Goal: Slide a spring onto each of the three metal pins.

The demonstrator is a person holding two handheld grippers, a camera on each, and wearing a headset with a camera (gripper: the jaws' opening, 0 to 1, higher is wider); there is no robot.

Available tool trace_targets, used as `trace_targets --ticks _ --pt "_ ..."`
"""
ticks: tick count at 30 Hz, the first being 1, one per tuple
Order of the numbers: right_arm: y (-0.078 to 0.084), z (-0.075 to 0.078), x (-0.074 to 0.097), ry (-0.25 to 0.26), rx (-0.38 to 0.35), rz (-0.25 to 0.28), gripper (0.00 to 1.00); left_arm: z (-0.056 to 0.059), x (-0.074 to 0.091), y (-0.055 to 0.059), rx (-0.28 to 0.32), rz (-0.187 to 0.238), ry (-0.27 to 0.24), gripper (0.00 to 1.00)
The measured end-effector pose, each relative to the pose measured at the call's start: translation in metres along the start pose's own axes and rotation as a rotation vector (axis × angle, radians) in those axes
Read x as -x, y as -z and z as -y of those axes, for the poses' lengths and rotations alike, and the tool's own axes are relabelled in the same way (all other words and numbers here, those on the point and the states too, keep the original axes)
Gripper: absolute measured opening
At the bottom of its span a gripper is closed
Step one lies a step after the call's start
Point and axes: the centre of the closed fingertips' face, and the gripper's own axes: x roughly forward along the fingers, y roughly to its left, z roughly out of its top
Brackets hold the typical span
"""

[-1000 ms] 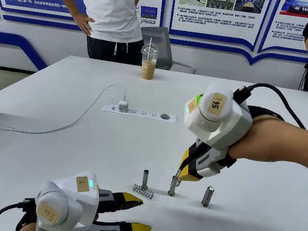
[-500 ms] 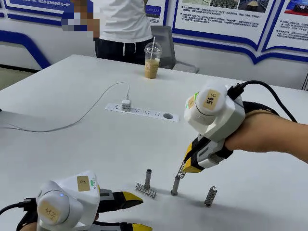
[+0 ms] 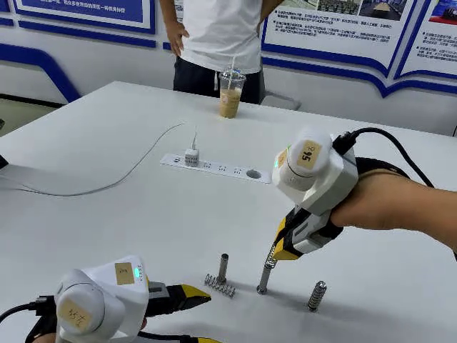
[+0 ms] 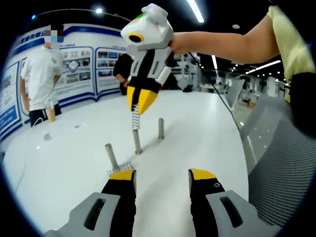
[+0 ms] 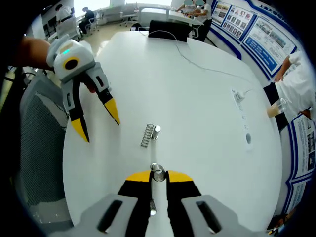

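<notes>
At the lower left of the head view, the left hand-held gripper [image 3: 206, 318] sits open and empty, near a loose spring [image 3: 220, 286] lying just beside the left pin [image 3: 223, 267]. At centre, the right hand-held gripper [image 3: 280, 251] pinches a second spring [image 3: 270, 257], whose lower end is at the tip of the middle pin [image 3: 263, 280]. It should be kept plumb and lowered straight before release. The right pin [image 3: 317, 295] already wears a spring.

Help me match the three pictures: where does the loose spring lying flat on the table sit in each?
Head view: loose spring low centre, at the foot of the bare pin.
Left gripper view: lower left, beside that pin.
Right gripper view: centre, just left of that pin.
Shared landmark: the bare pin right beside it.
</notes>
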Motion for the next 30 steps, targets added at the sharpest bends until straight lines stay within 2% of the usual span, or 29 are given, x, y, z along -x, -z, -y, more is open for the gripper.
trace_targets --ticks 11,30 --pt "0.0 0.0 -0.008 -0.013 0.003 -0.017 0.12 -0.002 0.001 0.002 0.021 0.002 -0.008 0.48" --pt "0.008 -0.003 -0.032 -0.041 0.0 -0.071 0.12 -0.005 0.003 0.006 0.042 0.002 -0.023 0.51"
